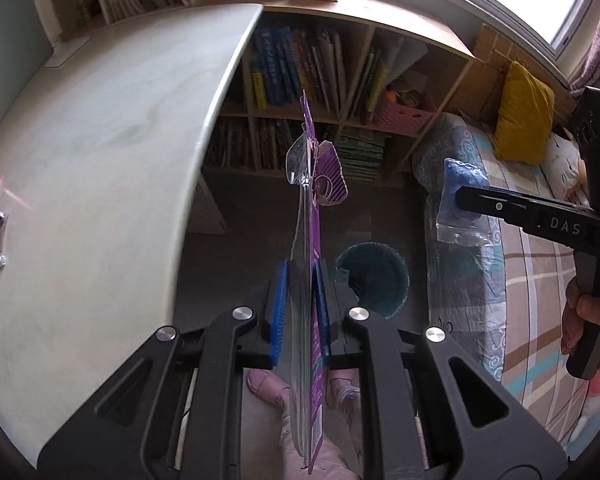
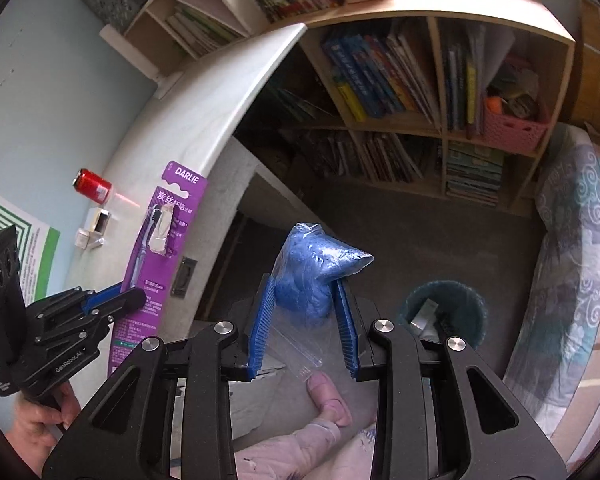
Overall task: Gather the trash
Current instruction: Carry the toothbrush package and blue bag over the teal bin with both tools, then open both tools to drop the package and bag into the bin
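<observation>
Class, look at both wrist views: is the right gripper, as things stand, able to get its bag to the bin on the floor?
Probably yes. The right gripper is shut on the clear bag of blue material, and nothing shows between it and the open teal wastebasket on the floor.

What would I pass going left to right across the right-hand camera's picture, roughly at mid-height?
Red can on the desk → purple toothbrush package, clamped in the left gripper → clear bag of blue stuff, pinched in the right gripper → teal trash bin on the floor → patterned bedding.
</observation>
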### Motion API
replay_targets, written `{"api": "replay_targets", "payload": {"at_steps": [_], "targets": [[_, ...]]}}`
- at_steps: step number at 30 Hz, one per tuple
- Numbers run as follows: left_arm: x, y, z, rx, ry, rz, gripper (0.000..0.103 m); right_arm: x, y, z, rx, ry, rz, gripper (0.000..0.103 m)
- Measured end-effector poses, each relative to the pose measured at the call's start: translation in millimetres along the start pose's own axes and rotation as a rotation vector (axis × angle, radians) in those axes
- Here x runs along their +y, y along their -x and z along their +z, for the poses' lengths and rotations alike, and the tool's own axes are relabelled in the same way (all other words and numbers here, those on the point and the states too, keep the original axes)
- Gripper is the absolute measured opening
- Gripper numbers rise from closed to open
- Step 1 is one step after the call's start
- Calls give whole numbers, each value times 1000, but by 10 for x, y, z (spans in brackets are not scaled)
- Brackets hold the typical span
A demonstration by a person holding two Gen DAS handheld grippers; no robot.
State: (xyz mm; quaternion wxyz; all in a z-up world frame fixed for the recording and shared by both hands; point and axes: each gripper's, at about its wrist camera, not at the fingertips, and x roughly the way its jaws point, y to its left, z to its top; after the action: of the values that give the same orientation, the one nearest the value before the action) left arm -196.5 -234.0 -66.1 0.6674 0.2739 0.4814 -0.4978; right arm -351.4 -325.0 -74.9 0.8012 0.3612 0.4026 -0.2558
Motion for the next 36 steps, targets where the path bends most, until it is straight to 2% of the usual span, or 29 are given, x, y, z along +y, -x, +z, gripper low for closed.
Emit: {"api": "replay_targets", "payload": {"at_steps": [7, 14, 26, 36], "targets": [[-713, -392, 41, 80, -110, -40, 12, -664, 159, -229, 5, -105, -19, 31], [-1205, -809, 73, 163, -206, -63, 12, -1198, 156, -423, 8, -211, -26, 31], [-1611, -1537, 103, 294, -314, -91, 12, -1834, -152, -716, 47, -347, -28, 31], [-1767, -2012, -14, 390, -366, -110, 12, -2121, -457, -833, 63, -437, -7, 32]]}}
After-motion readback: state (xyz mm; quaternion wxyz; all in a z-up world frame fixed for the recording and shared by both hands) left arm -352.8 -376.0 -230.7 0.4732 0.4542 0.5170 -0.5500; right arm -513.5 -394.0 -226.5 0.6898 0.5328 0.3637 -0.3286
